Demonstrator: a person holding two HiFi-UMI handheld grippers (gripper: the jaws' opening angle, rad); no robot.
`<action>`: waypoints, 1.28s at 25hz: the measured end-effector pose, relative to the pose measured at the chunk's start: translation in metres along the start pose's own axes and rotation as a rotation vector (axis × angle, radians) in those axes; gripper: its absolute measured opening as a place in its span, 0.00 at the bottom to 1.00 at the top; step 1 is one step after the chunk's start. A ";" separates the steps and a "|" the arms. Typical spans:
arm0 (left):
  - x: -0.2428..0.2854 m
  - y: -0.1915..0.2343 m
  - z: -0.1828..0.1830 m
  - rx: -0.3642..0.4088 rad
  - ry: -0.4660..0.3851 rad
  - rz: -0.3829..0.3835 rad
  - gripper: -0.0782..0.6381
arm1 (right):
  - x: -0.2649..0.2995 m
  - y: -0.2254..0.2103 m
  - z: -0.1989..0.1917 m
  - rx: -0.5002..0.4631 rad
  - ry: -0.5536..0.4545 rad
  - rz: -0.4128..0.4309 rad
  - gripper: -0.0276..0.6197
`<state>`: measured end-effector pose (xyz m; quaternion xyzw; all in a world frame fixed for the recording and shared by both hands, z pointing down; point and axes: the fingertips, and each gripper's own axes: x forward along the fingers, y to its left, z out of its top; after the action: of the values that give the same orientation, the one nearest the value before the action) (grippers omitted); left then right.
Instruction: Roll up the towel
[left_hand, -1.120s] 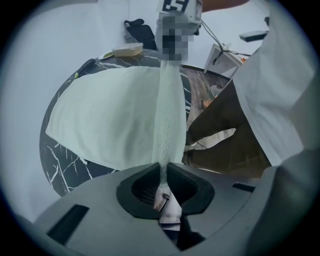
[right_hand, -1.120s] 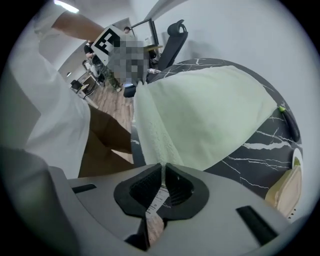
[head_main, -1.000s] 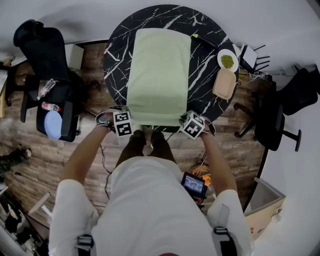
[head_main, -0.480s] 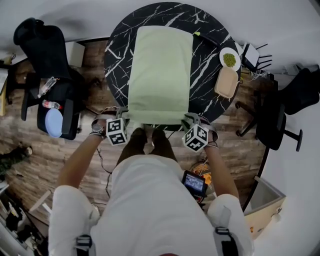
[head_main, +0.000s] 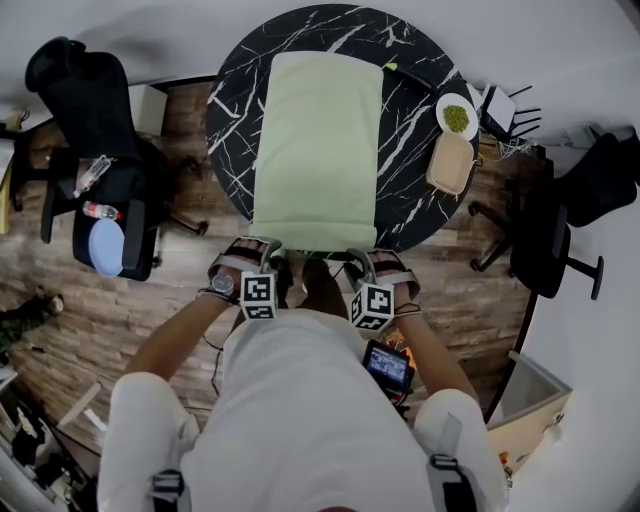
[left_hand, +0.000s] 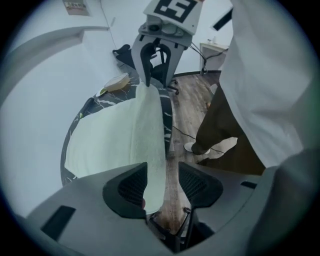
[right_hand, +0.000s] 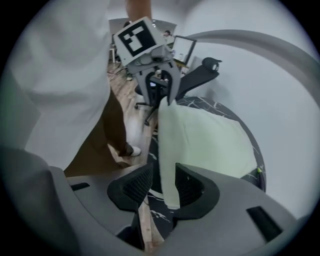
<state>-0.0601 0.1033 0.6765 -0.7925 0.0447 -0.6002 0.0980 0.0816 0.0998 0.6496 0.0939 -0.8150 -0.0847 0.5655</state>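
Now both pointing steeply down; left gripper (left_hand: 162, 172), right gripper (right_hand: 163, 172) jaws just opening, apart; towel (head_main: 318, 140) edge loose between

We seem to be in an office: a black swivel office chair (head_main: 85, 100) and a second black wheeled chair (head_main: 560, 260) flank a round black white-veined marble-look table (head_main: 240, 60). There is a brown wood-plank floor (head_main: 90, 330), plain white walls (head_main: 560, 40), a dark-screened computer monitor (right_hand: 182, 50) and an open cardboard box (head_main: 530, 420).
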 end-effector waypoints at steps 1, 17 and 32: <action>0.007 -0.004 -0.004 0.022 0.026 -0.002 0.38 | 0.007 0.013 0.000 -0.027 0.008 0.029 0.25; 0.025 0.021 -0.033 0.028 0.118 -0.045 0.15 | 0.040 -0.009 -0.045 0.044 0.157 0.036 0.06; 0.009 0.039 -0.035 0.029 0.109 -0.203 0.16 | 0.007 -0.032 -0.030 0.311 0.072 0.237 0.05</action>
<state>-0.0891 0.0597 0.6855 -0.7578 -0.0392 -0.6497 0.0458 0.1092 0.0657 0.6588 0.0867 -0.8029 0.1129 0.5789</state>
